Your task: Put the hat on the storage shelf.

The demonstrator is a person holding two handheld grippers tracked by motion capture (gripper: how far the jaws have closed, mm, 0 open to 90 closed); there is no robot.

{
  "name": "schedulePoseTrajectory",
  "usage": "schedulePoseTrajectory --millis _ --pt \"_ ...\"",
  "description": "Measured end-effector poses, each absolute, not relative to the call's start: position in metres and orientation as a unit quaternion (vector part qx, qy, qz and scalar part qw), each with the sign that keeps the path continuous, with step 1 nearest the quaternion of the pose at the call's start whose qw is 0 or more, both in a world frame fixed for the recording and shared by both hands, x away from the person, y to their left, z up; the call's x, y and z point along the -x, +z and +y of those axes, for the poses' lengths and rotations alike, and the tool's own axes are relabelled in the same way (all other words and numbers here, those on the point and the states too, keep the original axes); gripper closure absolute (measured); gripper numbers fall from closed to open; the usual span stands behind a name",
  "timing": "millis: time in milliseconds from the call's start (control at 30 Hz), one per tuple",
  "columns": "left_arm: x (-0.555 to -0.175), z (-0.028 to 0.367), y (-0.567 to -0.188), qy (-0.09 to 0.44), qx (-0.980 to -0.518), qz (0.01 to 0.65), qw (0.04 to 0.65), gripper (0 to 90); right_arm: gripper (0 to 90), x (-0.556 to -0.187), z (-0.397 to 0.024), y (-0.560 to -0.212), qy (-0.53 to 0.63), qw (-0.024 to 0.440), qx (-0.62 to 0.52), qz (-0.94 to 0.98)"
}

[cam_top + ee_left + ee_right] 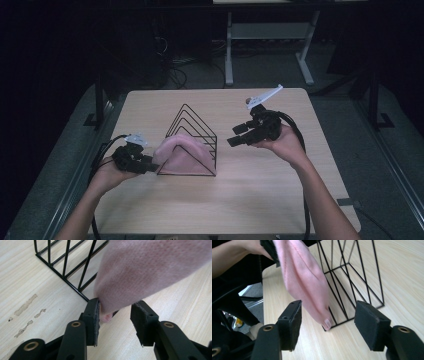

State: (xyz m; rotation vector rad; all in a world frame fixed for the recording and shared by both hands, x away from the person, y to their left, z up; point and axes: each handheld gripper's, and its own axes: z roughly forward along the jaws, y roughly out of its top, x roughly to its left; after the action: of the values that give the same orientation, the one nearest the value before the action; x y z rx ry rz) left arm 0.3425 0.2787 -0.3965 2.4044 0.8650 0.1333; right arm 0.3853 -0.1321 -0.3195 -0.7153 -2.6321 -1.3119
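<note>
- The left gripper (148, 165) sat low on the table's left side, held in the person's left hand (107, 175), its jaws parted with the end of the pink cloth (181, 155) lying between them.
- In the left gripper view, the left pad (94, 315) touched the cloth's (147, 270) edge while the other pad stood clear of it, so the jaws were spread rather than pinching.
- The right gripper (235, 139) hovered above the table to the right of the wire rack (192, 140), held in the right hand (285, 145), jaws wide apart and holding nothing.
- The cloth was soft, pale pink, finely knitted, and draped in a rounded hump over the front of the rack.
- In the right gripper view the cloth (304, 280) hung folded with a lengthwise crease, and a small pale tag showed at its lower tip.
- The rack (352, 282) was thin black wire, made of nested triangular frames on a rectangular base.
- The rack stood near the middle of the light wood table (260, 200), whose surface showed some worn patches (25, 306) in the left gripper view.
</note>
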Motion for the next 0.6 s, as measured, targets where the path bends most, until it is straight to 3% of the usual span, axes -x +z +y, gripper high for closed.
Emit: schedulePoseTrajectory --millis 600 --pt "-0.334 0.278 -0.391 0.054 -0.901 0.313 0.295 46.9 32.0 -0.372 -0.180 -0.338 -0.437 0.040 0.282 -0.853"
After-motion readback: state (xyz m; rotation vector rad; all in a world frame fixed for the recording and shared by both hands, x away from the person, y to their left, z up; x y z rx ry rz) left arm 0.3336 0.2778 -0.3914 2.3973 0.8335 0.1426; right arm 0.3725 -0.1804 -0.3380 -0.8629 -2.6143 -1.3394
